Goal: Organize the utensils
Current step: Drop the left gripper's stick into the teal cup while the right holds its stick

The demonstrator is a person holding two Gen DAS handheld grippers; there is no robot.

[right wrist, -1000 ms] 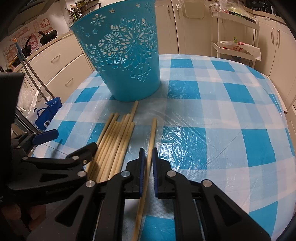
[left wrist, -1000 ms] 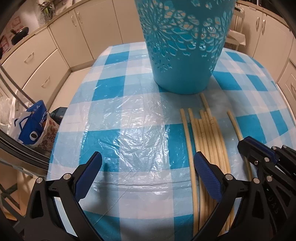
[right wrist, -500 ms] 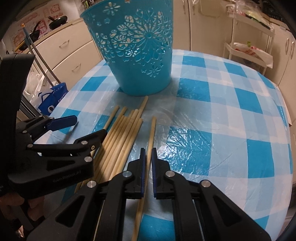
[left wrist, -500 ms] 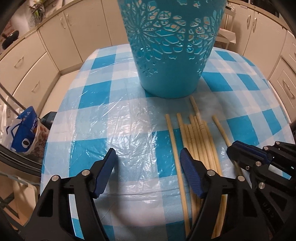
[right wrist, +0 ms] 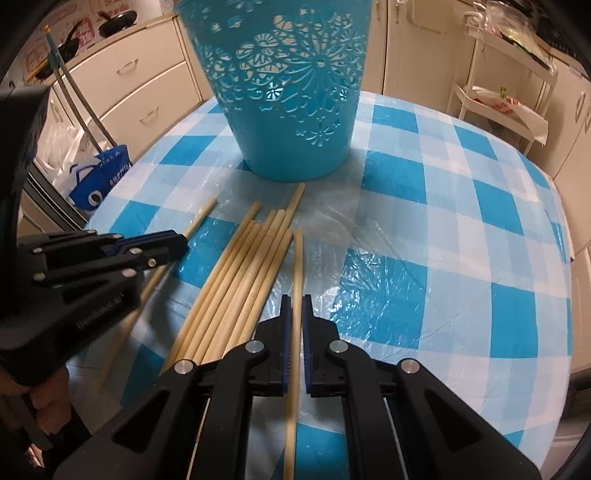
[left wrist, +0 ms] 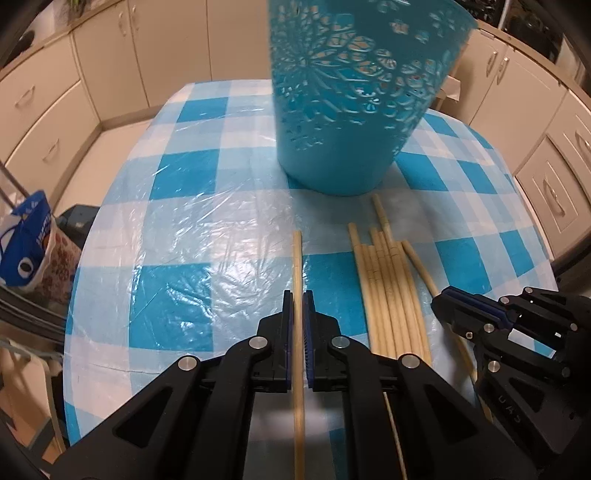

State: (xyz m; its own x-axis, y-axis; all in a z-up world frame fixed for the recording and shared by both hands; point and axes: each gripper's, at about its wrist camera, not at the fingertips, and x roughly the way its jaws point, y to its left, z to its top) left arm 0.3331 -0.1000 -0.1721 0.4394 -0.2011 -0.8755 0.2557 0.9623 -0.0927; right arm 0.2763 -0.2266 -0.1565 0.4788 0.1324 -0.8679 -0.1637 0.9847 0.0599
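We log the left tongs (left wrist: 298, 314), open a second ago, now clamped on one chopstick (left wrist: 297, 266) beside the surface bundle (right wrist: 240, 280), right tongs (right wrist: 294, 317) clamping another chopstick (right wrist: 297, 266); both seem ready for the blue basket (right wrist: 291, 110).

We see home kitchen: cream cabinets (left wrist: 44, 122) with drawer handles line walls, frying pans (right wrist: 110, 26) hang at back, white trolley shelf (right wrist: 506, 92) holds bags, blue-check plastic tablecloth (right wrist: 461, 221) covers round table, shopping bag (left wrist: 26, 247) on floor.
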